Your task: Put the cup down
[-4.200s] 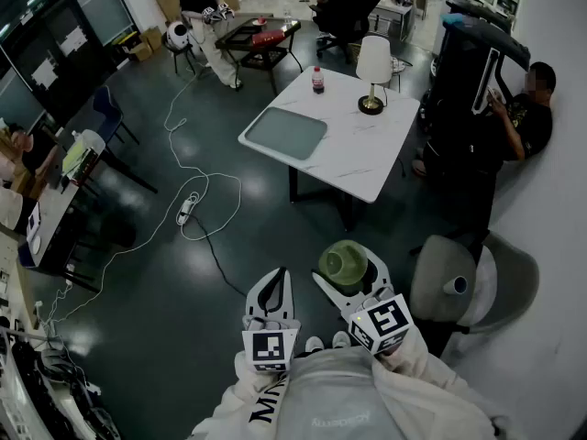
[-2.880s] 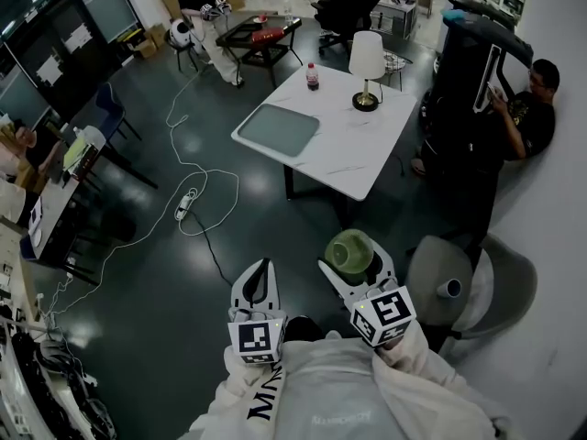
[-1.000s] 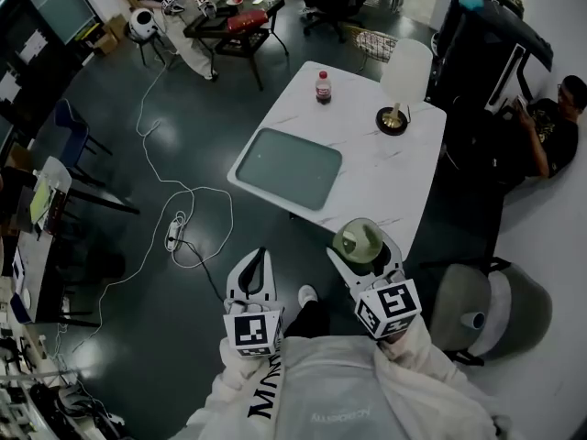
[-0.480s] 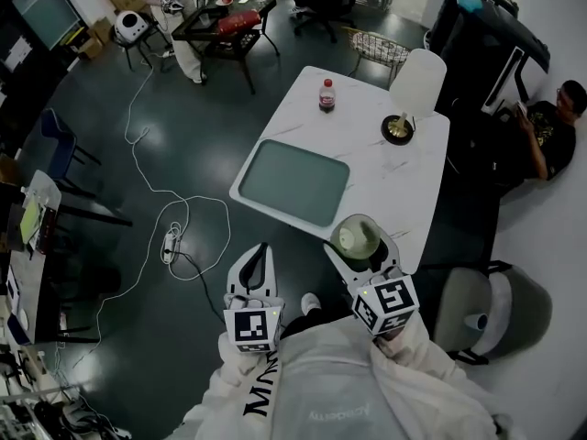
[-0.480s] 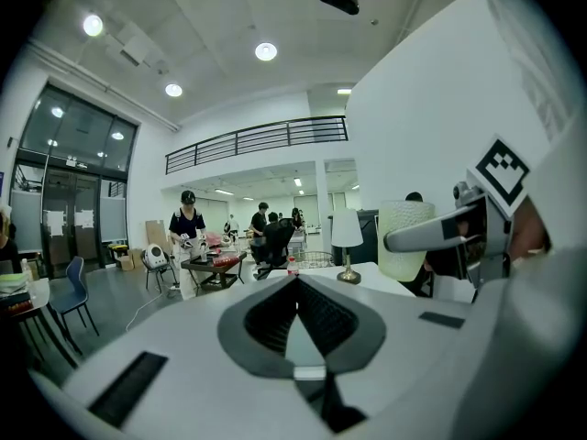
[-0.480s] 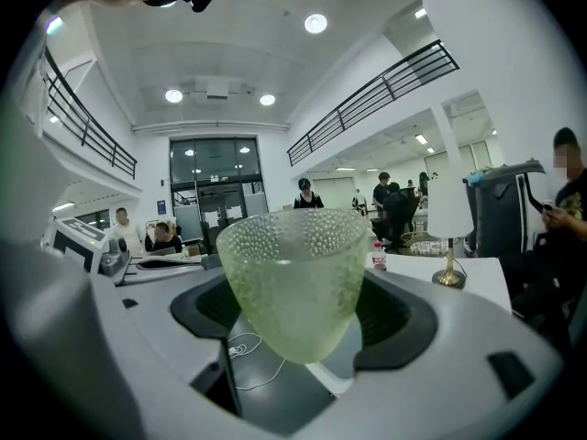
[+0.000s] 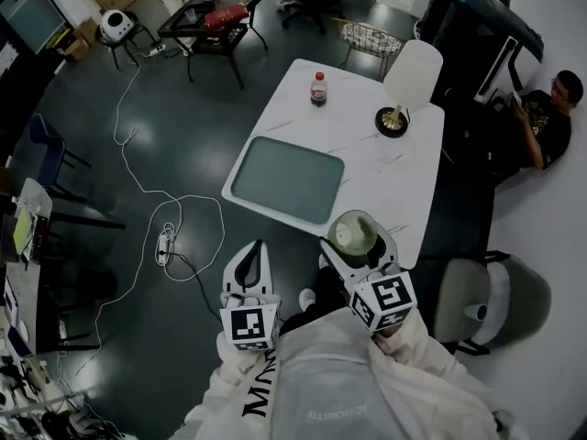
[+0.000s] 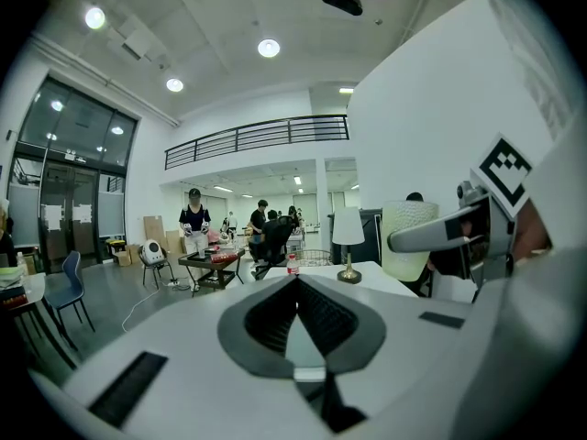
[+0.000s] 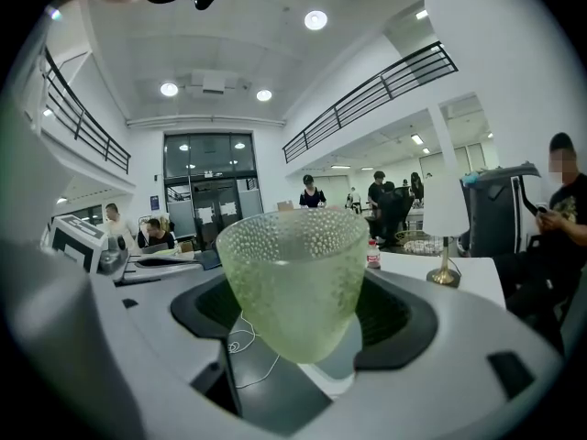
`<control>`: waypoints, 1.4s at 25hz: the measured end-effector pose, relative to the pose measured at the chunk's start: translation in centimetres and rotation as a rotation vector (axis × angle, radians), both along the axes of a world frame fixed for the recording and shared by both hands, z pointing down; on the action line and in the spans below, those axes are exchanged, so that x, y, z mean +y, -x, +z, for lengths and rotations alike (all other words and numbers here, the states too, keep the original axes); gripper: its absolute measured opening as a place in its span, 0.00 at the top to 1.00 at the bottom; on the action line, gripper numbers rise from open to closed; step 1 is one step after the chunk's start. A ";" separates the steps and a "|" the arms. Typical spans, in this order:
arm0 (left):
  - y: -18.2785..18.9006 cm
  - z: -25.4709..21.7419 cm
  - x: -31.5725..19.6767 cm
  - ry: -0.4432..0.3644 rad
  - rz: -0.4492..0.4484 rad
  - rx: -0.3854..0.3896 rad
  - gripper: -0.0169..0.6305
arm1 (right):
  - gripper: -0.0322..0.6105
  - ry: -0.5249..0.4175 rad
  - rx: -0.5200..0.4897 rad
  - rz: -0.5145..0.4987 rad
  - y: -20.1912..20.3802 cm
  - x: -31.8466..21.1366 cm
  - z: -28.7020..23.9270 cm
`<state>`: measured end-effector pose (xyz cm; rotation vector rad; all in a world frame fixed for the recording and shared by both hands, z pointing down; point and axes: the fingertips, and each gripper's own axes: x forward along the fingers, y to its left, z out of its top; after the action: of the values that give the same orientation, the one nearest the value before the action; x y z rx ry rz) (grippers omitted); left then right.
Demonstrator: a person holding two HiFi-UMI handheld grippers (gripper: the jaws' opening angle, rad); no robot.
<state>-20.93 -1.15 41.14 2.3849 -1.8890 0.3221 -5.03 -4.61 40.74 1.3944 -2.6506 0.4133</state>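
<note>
A pale green, bumpy glass cup [image 7: 354, 229] stands upright between the jaws of my right gripper [image 7: 356, 242], which is shut on it. It fills the right gripper view, where the cup [image 9: 293, 273] sits in the right gripper [image 9: 298, 314]. In the head view it overlaps the near edge of the white marble table [image 7: 367, 168]. On the table lie a grey-green tray [image 7: 286, 177], a small bottle [image 7: 317, 88] and a lamp [image 7: 408, 76]. My left gripper [image 7: 256, 247] is shut on nothing, held left of the cup; its tips [image 8: 295, 282] meet.
A grey chair [image 7: 491, 296] stands right of me. A person [image 7: 541, 117] sits beyond the table at the right. A white cable and power strip [image 7: 165, 241] lie on the dark floor at left. A black low table [image 7: 206, 21] and a wire basket [image 7: 367, 37] stand farther off.
I have walked up to the white table; it has come much closer and the held cup now overlaps its near edge. Both grippers keep their states.
</note>
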 end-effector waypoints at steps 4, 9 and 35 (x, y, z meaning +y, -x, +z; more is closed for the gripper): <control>0.2 0.1 -0.9 0.002 0.003 -0.004 0.96 | 0.37 -0.016 0.007 0.009 -0.1 -0.7 -0.3; -0.4 0.1 -2.2 0.000 0.017 -0.011 0.96 | 0.37 -0.059 0.036 0.009 -0.4 -1.6 -0.6; -0.3 3.5 -8.8 0.060 0.036 -0.037 0.96 | 0.37 -0.054 0.046 -0.006 0.3 -8.4 2.4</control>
<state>-20.59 -9.99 44.64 2.3924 -1.8261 0.4216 -5.29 -13.03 43.14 1.3935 -2.6469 0.3068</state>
